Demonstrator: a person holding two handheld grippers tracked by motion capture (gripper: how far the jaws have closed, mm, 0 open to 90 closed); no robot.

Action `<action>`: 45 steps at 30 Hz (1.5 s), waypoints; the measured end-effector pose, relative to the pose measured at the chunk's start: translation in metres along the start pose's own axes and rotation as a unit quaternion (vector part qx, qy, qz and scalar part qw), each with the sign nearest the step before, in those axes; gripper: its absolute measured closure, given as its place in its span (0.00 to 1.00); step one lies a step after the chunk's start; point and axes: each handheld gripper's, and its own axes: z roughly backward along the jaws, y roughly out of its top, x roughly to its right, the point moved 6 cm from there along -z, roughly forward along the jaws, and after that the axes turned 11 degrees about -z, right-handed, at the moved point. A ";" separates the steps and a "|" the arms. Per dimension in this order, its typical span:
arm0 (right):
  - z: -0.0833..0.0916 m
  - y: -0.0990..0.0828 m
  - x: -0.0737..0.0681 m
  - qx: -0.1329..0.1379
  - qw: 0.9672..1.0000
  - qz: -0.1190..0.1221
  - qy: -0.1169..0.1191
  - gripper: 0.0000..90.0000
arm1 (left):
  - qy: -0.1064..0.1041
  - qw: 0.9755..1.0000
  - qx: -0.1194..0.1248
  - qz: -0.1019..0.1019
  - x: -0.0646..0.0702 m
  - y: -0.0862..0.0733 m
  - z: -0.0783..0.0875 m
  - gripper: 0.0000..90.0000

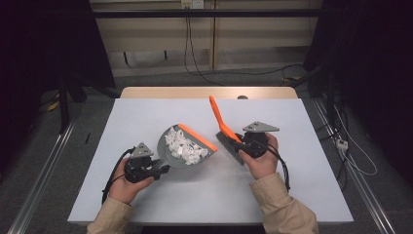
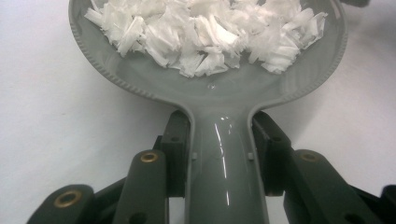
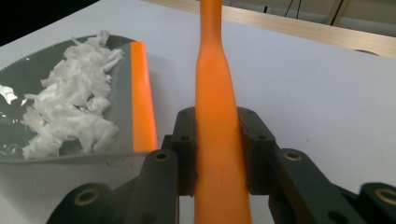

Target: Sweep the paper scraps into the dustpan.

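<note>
A grey dustpan (image 1: 170,152) with an orange lip (image 1: 197,137) sits mid-table, holding a heap of white paper shreds (image 1: 184,145). My left gripper (image 1: 163,169) is shut on the dustpan's grey handle (image 2: 224,158), with the pan (image 2: 140,79) and shreds (image 2: 205,32) just ahead of the jaws. My right gripper (image 1: 242,144) is shut on the brush's orange handle (image 3: 217,121). The brush (image 1: 221,124) has its handle pointing away and its dark bristles (image 1: 228,146) near the hand. To the left in the right gripper view lie the dustpan (image 3: 28,70) and shreds (image 3: 74,102).
A white sheet (image 1: 146,200) covers the table, whose wooden far edge (image 1: 204,92) shows behind. Cables (image 1: 285,165) trail from both grippers. Metal rails run along both sides of the table, and dark floor lies beyond.
</note>
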 end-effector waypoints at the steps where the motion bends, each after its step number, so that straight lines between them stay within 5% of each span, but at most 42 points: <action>1: 0.001 0.000 0.001 0.000 1.000 -0.001 -0.002 0.80 | 0.003 1.000 0.000 0.001 -0.001 0.000 0.001 0.70; 22: 0.016 -0.003 0.023 0.010 1.000 -0.011 -0.028 0.80 | 0.037 0.998 0.012 0.042 -0.023 -0.007 0.012 0.70; 45: 0.023 -0.005 0.034 0.018 0.999 -0.013 -0.040 0.80 | 0.055 0.997 0.015 0.060 -0.034 -0.012 0.019 0.70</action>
